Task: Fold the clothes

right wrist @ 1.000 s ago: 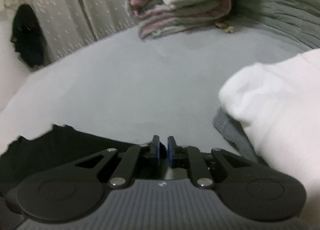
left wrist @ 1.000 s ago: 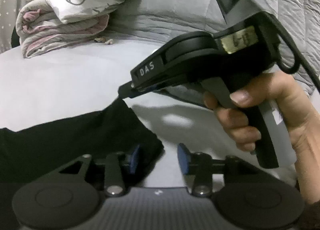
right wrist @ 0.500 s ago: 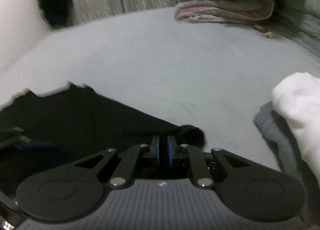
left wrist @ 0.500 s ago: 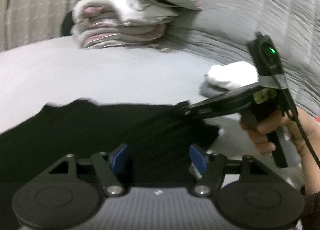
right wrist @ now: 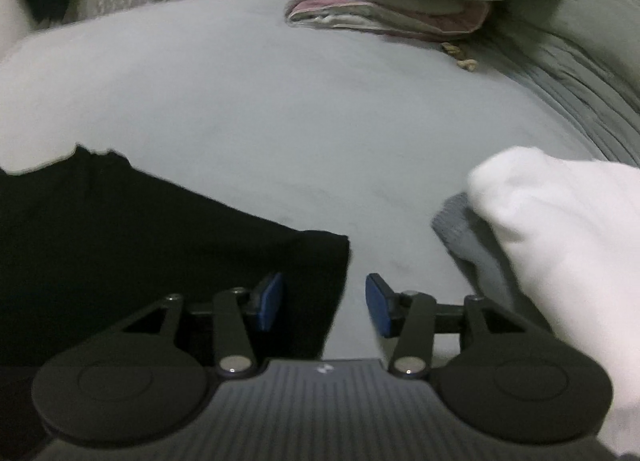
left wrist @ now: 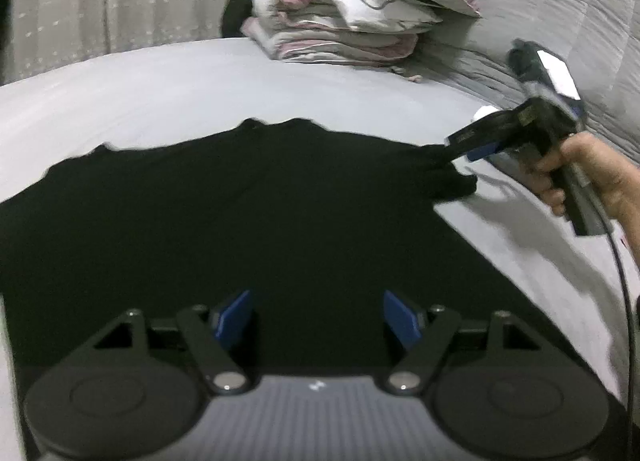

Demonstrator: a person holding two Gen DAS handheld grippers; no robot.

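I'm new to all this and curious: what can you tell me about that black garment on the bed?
The black garment looks like soft, plain, dark fabric, spread mostly flat on the grey bedsheet. Its far edge is wavy; one corner bunches up by the right gripper. That gripper's jaws are opening, the cloth edge lying between its pads.

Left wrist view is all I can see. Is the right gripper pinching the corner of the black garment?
Observer: No. The right wrist view shows the right gripper with its jaws apart and opening. The edge of the black garment lies between the pads, and neither pad presses on it.
Operator: What lies to the right of that gripper?
Observer: A white cloth lies on top of a grey knit piece, apart from the black garment.
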